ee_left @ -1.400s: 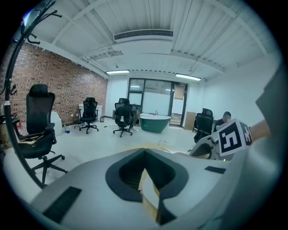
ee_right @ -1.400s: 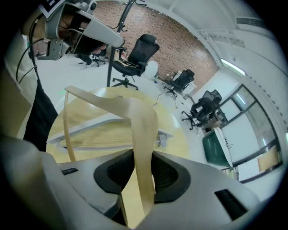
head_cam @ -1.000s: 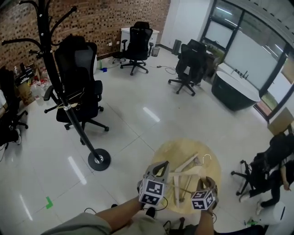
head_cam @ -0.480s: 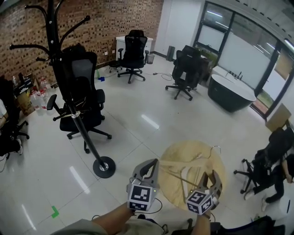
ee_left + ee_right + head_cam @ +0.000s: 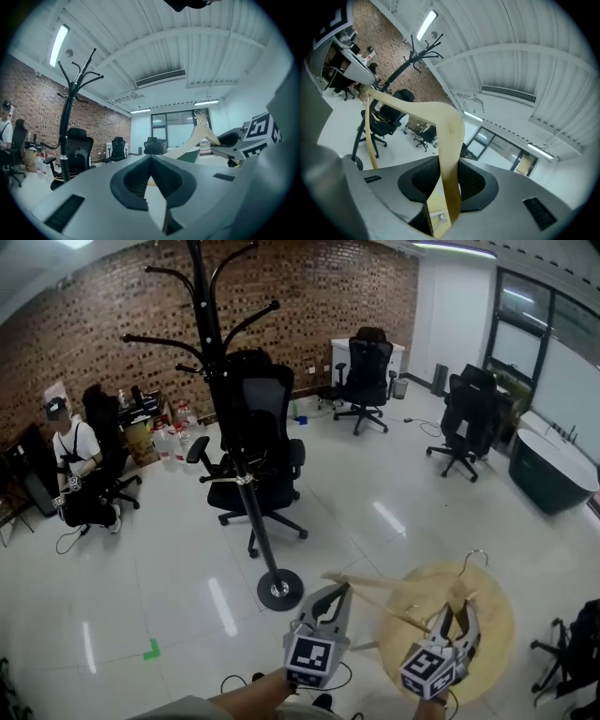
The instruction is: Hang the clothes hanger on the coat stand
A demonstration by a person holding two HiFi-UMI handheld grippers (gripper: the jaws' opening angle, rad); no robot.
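Observation:
In the head view a wooden clothes hanger with a metal hook hangs above the round wooden table, and my right gripper is shut on one of its arms. The right gripper view has that wooden arm clamped between the pads of the right gripper. My left gripper is beside it on the left, shut and empty; in its own view the left gripper has its tips meeting. The black coat stand rises ahead on the left, its base just beyond the left gripper.
A black office chair stands right behind the coat stand. A person sits at the far left by the brick wall. More office chairs and a dark tub-shaped table are at the back right. Green tape marks the floor.
The hanger has come up off the round table in the right gripper. Both grippers have risen, and the view has swung left, so the coat stand is nearer the middle.

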